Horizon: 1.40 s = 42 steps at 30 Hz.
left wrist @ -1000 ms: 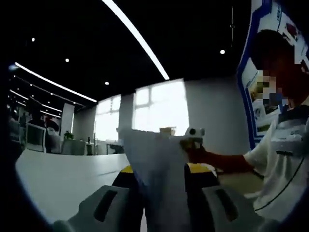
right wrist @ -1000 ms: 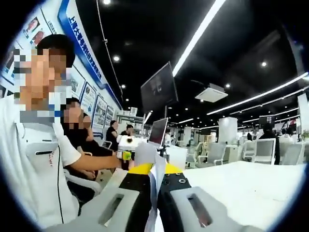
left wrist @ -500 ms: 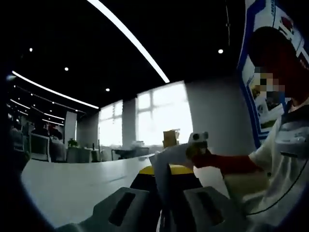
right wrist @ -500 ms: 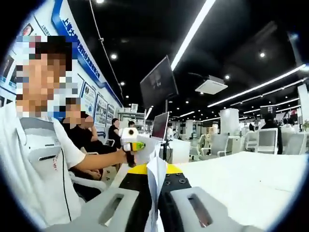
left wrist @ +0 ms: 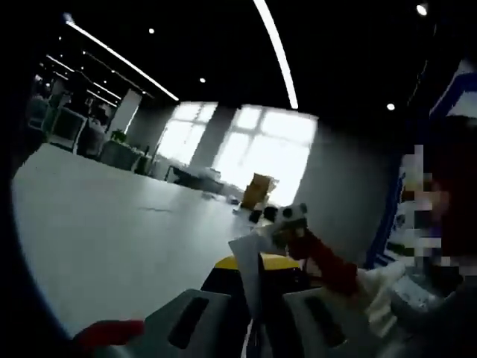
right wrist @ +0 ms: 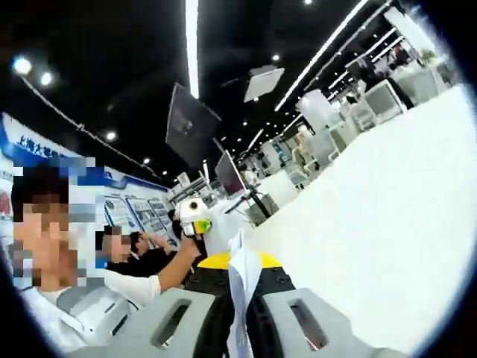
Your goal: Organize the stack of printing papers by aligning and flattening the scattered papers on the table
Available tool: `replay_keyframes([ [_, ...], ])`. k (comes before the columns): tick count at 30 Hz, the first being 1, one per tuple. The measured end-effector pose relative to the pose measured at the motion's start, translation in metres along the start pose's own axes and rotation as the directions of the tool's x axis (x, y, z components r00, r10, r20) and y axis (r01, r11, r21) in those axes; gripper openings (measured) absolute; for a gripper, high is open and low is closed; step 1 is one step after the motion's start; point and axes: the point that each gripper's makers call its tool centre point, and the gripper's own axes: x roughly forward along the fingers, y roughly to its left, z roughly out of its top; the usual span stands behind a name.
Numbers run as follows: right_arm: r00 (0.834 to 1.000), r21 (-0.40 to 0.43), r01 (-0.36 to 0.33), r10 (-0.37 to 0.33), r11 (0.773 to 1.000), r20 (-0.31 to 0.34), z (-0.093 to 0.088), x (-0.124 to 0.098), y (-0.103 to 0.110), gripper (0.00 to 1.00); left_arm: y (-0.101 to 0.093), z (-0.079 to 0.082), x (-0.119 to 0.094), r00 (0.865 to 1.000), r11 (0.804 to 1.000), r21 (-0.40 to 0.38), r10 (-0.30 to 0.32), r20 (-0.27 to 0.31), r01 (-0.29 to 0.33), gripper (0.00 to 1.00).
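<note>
A thin stack of white printing papers stands on edge between the jaws of my left gripper, which is shut on it. The same papers are clamped between the jaws of my right gripper, also shut. The two grippers face each other across the sheets: the right gripper shows in the left gripper view, held by a hand, and the left gripper shows in the right gripper view. The papers are held up off the white table, seen edge-on.
The white table spreads wide to the side of each gripper. The person holding the grippers sits close behind the papers. A red object lies at the lower left. Desks, chairs and monitors stand farther off.
Both views have rolled and tipped, so the table now takes up more of each. The papers stay clamped in both grippers. A red object has come into the left gripper view.
</note>
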Motion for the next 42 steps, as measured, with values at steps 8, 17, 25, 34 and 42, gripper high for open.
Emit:
replay_keyframes([
  [8, 0.987, -0.207, 0.127, -0.144, 0.970, -0.066, -0.004, 0.014, -0.069, 0.00, 0.081, -0.019, 0.012, 0.996, 0.973, 0.215, 0.091, 0.004, -0.090, 0.06],
  [17, 0.976, -0.617, 0.094, -0.193, 0.781, -0.096, -0.013, 0.013, -0.104, 0.00, 0.090, -0.051, 0.016, 0.987, 0.802, 0.596, 0.122, -0.101, -0.039, 0.06],
  [25, 0.986, -0.828, 0.050, -0.162, 0.559, -0.050, -0.020, 0.016, -0.109, 0.00, 0.116, -0.056, 0.014, 0.968, 0.727, 0.685, 0.205, -0.146, -0.051, 0.06],
  [34, 0.966, -0.665, 0.124, -0.243, 0.737, -0.089, -0.029, 0.008, -0.119, 0.00, 0.137, -0.065, 0.018, 0.939, 0.814, 0.577, 0.251, -0.236, -0.072, 0.06],
  [42, 0.926, -0.644, 0.316, -0.374, 0.697, 0.049, 0.019, -0.044, -0.115, 0.04, 0.137, -0.063, 0.021, 0.941, 0.825, 0.563, 0.221, -0.255, -0.041, 0.05],
])
